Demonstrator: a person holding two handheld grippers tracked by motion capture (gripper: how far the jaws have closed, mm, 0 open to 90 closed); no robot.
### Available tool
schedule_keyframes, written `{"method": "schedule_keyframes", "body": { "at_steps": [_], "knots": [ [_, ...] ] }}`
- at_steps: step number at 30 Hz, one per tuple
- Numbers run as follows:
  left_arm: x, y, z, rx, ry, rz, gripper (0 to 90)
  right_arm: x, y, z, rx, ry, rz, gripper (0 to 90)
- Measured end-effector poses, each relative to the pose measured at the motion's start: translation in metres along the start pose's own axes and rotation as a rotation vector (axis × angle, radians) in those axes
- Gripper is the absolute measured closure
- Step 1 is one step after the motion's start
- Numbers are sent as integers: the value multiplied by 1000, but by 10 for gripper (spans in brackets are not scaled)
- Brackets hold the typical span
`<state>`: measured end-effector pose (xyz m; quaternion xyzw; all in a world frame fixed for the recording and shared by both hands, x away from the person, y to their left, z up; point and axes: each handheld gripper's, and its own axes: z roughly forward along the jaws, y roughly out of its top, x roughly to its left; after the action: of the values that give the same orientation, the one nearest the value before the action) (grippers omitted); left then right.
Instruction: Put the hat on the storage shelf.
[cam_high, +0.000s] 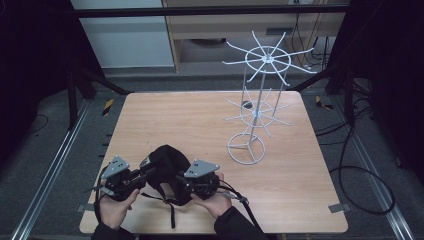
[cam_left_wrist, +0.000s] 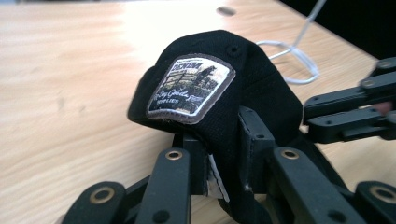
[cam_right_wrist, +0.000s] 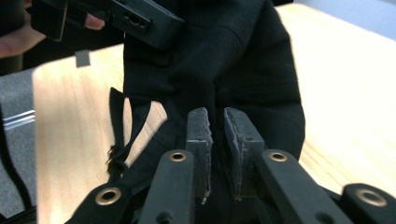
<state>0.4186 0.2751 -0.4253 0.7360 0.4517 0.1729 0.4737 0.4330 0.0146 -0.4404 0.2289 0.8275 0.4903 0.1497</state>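
Black cap (cam_high: 167, 167) held between both grippers at the desk's (cam_high: 200, 120) near edge.
Left gripper (cam_high: 142, 176) and right gripper (cam_high: 182, 181) each clamp its fabric; white wire rack (cam_high: 260, 107) stands far right.

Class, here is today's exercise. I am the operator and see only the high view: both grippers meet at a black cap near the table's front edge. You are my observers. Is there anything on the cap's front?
Observer: Yes. In the left gripper view the black cap carries a sewn patch with a picture and lettering too small to read.
Operator: Does the left gripper really hold the cap?
Observer: The left gripper has its jaws closed on the cap's edge just below the patch.
Operator: And the right one?
Observer: The right gripper has the cap's black fabric pinched between its jaws.
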Motion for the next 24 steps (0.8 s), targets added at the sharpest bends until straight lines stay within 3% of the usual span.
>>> {"method": "schedule_keyframes", "body": {
  "at_steps": [3, 5, 11, 14, 17, 24],
  "knots": [
    [17, -9, 5, 53, 22, -39, 710, -1, -3, 8, 14, -15, 5, 758],
    [21, -11, 7, 72, 28, -43, 698, -2, -4, 8, 17, -22, 5, 751],
    [31, -20, 10, 116, 67, -60, 550, -18, -8, -10, 0, -73, 34, 716],
    [31, -20, 8, 116, 129, -47, 415, -28, -10, -23, -10, -104, 53, 704],
    [32, -19, 2, 116, 183, -37, 355, -36, -14, -35, -13, -131, 61, 692],
    [31, -11, -14, 50, 227, -35, 301, -50, -27, -63, -11, -189, 67, 668]
  ]
}}
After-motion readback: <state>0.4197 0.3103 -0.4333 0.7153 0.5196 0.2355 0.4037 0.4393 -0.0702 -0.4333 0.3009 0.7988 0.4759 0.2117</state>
